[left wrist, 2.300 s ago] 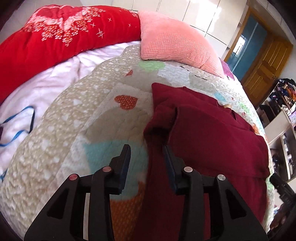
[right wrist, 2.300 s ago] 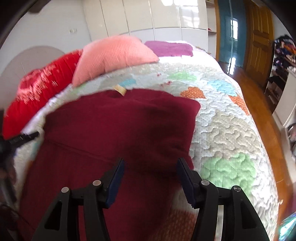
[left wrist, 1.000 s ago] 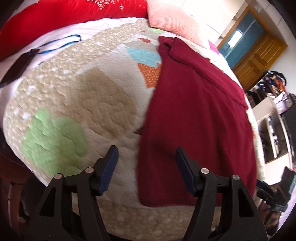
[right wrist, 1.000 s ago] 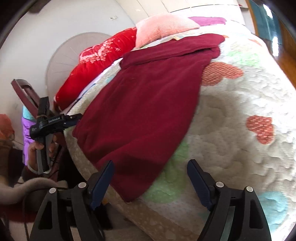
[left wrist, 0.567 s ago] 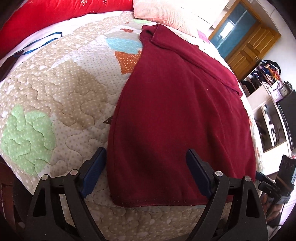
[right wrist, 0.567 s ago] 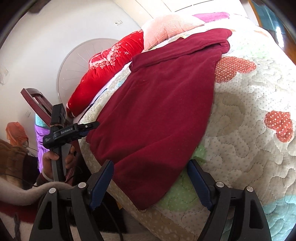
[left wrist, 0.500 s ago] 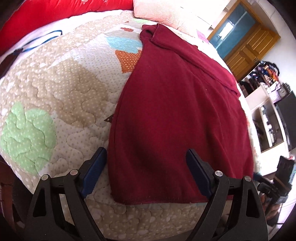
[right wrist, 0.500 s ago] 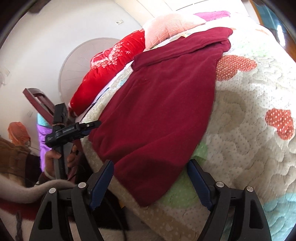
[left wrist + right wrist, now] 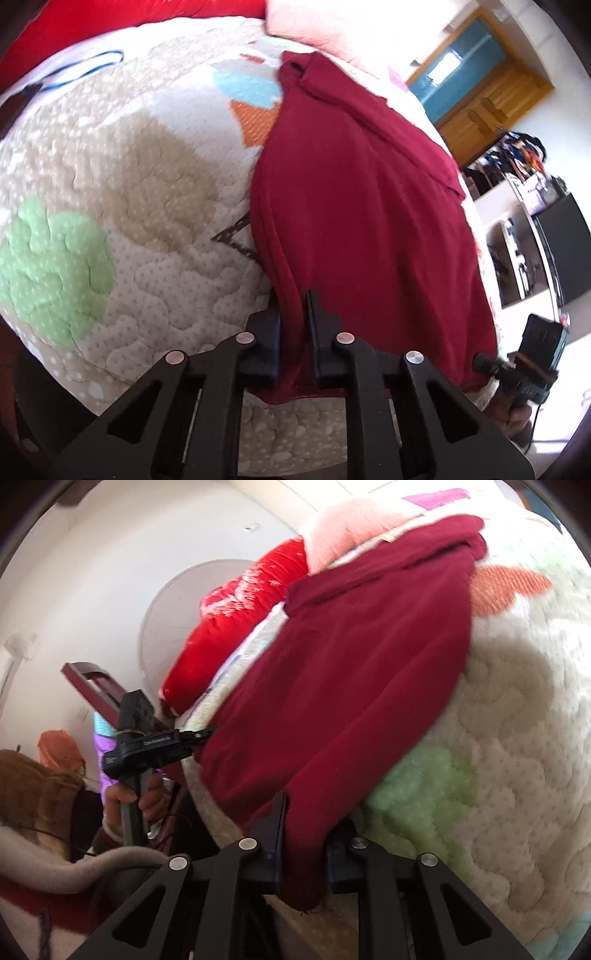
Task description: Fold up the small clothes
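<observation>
A dark red garment point(image 9: 362, 206) lies spread lengthwise on the quilted bed, its folded top end near the pillows. My left gripper point(image 9: 293, 306) is shut on the garment's near left bottom corner. My right gripper point(image 9: 304, 819) is shut on the near right bottom corner of the garment point(image 9: 354, 686), which bunches between the fingers. The left gripper also shows in the right wrist view point(image 9: 199, 734), pinching the hem at the bed's edge. The right gripper's handle shows at the right edge of the left wrist view point(image 9: 524, 369).
The patchwork quilt point(image 9: 122, 206) covers the bed. A pink pillow point(image 9: 354, 520) and a red bolster point(image 9: 236, 602) lie at the head. A blue cord point(image 9: 85, 66) lies at the far left. A wooden door point(image 9: 491, 99) and shelves point(image 9: 524, 229) stand beyond.
Both grippers were open over the garment's bottom hem; now each has moved in and shut on a bottom corner, bunching the cloth.
</observation>
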